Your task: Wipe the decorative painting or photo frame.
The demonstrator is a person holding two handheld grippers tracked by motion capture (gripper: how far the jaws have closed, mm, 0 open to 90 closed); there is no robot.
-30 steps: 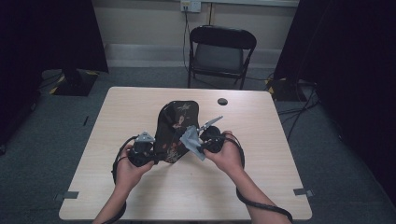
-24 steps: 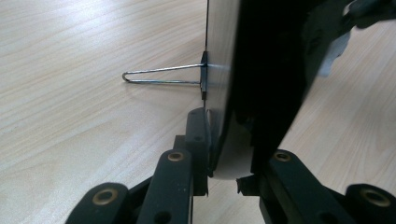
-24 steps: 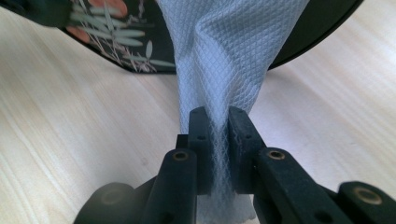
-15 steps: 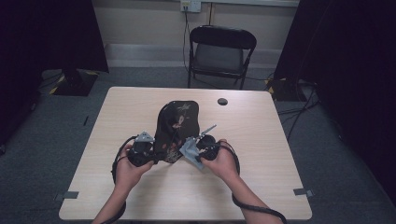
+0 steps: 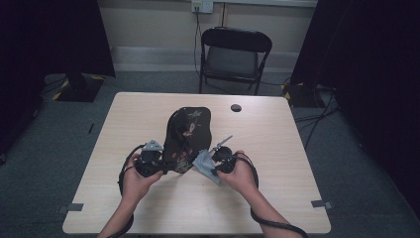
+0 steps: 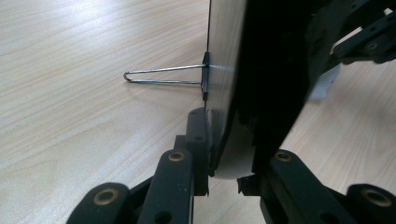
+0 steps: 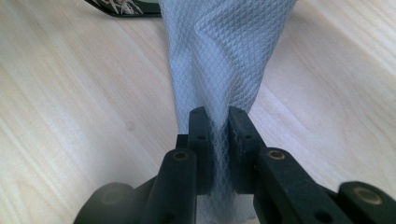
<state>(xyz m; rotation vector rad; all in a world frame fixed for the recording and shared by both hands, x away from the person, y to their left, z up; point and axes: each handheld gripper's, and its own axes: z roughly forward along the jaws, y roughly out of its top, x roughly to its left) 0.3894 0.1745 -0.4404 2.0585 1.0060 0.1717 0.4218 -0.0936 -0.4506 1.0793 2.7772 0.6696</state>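
My left gripper (image 5: 150, 159) grips the near edge of the black board (image 5: 187, 140), jaws clamped on its rim. Through the left gripper view, the board stands upright on edge between my jaws, and the board (image 6: 261, 74) has a glossy dark face. A bent wire stand (image 6: 163, 75) sticks out from its back and lies level over the wooden table (image 6: 70, 93). From above, the board leans across the middle of the table (image 5: 277, 198), and its face carries a pale floral pattern with small reddish spots; I can read no writing, brand or label on it.

My right gripper (image 5: 218, 161) pinches a grey cloth (image 5: 205, 163), jaws drawn narrow on a gathered fold. In the right gripper view the cloth (image 7: 224, 51) shows a fine diamond weave and rises from between my jaws, spreading wider higher up. The cloth sits just beside the lower right edge of the board. A dark corner of the board (image 7: 123, 7) with pale markings lies at the top of that view.

A small round black hole (image 5: 236, 107) sits in the far right of the tabletop, well apart from my hands. A black folding chair (image 5: 233, 54) stands beyond the table.
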